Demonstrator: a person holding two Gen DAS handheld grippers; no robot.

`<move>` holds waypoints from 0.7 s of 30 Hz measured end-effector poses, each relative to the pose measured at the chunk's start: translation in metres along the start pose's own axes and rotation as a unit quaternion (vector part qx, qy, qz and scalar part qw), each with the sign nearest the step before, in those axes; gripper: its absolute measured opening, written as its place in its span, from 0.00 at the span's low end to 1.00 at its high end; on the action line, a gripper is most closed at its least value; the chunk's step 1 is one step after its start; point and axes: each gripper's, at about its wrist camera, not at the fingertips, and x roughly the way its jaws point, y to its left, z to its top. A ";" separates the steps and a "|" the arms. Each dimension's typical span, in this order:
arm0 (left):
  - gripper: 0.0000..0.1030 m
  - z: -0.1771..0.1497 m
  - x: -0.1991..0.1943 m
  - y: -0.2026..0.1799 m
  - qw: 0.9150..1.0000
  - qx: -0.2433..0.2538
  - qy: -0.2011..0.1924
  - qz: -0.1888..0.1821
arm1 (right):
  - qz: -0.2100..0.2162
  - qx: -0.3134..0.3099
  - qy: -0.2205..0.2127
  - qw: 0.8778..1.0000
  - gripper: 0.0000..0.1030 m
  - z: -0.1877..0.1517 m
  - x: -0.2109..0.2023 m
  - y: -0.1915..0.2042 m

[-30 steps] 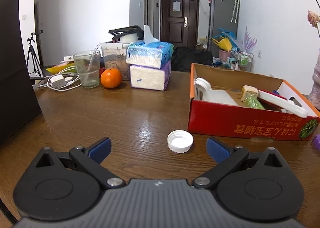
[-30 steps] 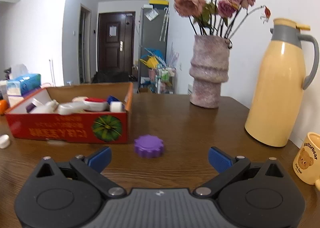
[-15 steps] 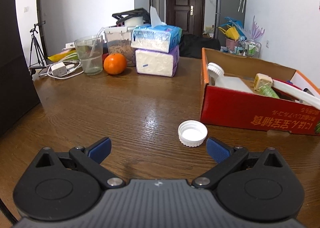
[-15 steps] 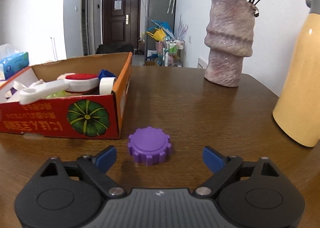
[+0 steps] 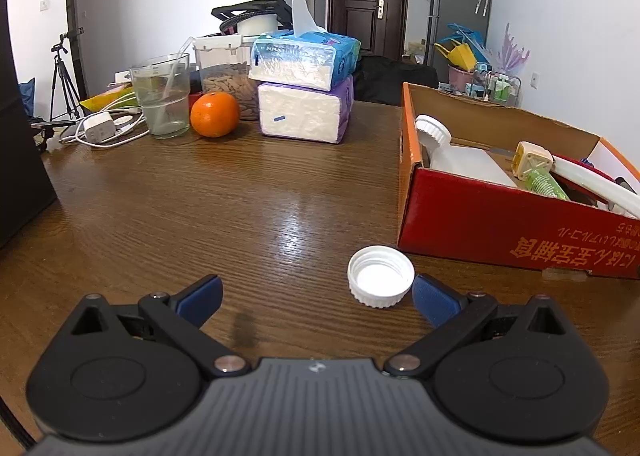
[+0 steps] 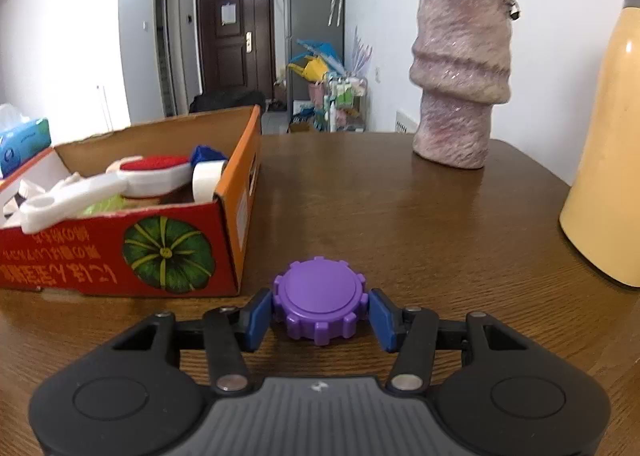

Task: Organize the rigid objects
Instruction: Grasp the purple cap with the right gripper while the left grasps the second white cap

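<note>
My right tongs point(image 6: 320, 314) just closed, pinching the ridged purple plastic cap point(image 6: 320, 298); left tongs point(image 5: 316, 296) spread. Lift straight, keep it level.

The right gripper point(image 6: 320, 314) sits low over the wooden table point(image 6: 400, 216). Its jaws have just been closing, and both blue pads press the sides of the purple cap point(image 6: 319, 302). The left gripper point(image 5: 316, 294) stays wide open above that table.
</note>
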 end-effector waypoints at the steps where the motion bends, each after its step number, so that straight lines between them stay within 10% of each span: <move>1: 1.00 0.001 0.001 -0.001 1.000 0.001 -0.001 -0.002 | -0.002 0.002 -0.005 1.000 0.50 0.000 -0.002 0.000; 21: 1.00 0.015 0.041 -0.009 0.999 0.003 0.036 -0.013 | -0.027 0.025 -0.029 0.999 0.50 -0.003 -0.014 -0.003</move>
